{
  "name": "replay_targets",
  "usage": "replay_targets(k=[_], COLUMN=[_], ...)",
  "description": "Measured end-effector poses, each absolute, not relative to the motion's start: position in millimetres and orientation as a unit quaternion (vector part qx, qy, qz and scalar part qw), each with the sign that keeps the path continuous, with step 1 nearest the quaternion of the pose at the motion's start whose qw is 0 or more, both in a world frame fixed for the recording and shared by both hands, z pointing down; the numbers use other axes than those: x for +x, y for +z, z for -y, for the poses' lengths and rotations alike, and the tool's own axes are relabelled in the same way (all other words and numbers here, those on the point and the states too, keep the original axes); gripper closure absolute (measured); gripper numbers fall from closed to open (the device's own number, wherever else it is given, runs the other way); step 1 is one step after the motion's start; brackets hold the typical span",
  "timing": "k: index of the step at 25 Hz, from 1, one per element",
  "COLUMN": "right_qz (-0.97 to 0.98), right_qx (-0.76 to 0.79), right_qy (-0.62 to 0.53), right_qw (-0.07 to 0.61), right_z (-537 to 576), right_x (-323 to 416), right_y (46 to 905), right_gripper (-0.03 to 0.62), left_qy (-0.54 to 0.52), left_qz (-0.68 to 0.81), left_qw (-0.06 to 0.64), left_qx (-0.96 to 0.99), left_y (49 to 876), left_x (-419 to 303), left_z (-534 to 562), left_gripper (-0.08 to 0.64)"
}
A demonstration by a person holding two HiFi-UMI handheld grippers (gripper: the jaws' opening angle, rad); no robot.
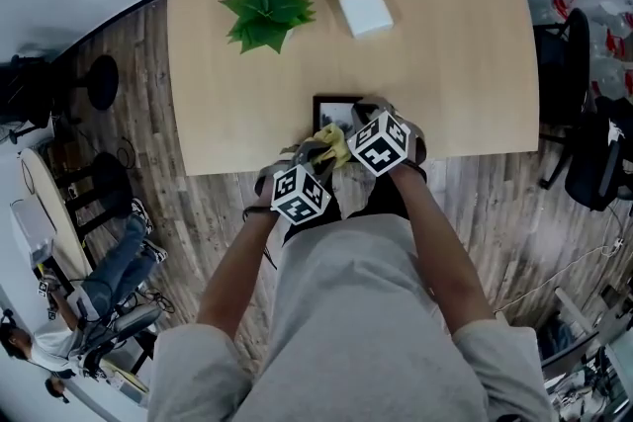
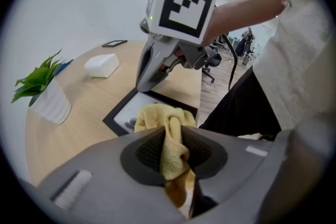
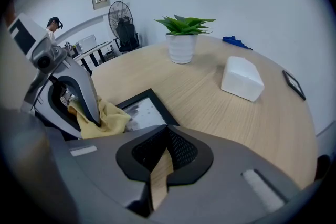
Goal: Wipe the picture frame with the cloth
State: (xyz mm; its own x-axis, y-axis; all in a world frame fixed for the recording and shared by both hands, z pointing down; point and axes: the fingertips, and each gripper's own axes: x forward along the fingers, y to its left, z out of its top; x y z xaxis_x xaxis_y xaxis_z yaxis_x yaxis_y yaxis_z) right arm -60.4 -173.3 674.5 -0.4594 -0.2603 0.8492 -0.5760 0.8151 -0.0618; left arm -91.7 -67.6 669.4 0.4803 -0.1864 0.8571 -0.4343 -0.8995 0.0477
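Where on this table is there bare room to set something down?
Free: the wide stretch of table right of the white box, and the bare wood from the potted plant to the near-left edge. Crowded: mid near edge, where picture frame, yellow cloth, left gripper and right gripper bunch together.

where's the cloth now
Head view, lower centre: the cloth is pinched in the left hand-held gripper, over the picture frame at the near edge of the table.

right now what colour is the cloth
Yellow; the cloth shows best in the left gripper view.
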Motion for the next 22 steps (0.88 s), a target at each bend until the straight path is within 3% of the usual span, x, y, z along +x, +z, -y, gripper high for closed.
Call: replay_targets(k=[22], right_qz=[0.84], right_qx=[0.241], right_qy=[0.185], right_qw=[0.45], right_z=[172.4], right_x=[-60.6], right_y=[674.4], right_gripper=[0.591], left_qy=[0.482], left_qz=[0.175], left_qw=[0.143], left_qx=[0.847], left_y=[674.4], left_x=[-81.6], left_z=[77.1], left_gripper=[0.431])
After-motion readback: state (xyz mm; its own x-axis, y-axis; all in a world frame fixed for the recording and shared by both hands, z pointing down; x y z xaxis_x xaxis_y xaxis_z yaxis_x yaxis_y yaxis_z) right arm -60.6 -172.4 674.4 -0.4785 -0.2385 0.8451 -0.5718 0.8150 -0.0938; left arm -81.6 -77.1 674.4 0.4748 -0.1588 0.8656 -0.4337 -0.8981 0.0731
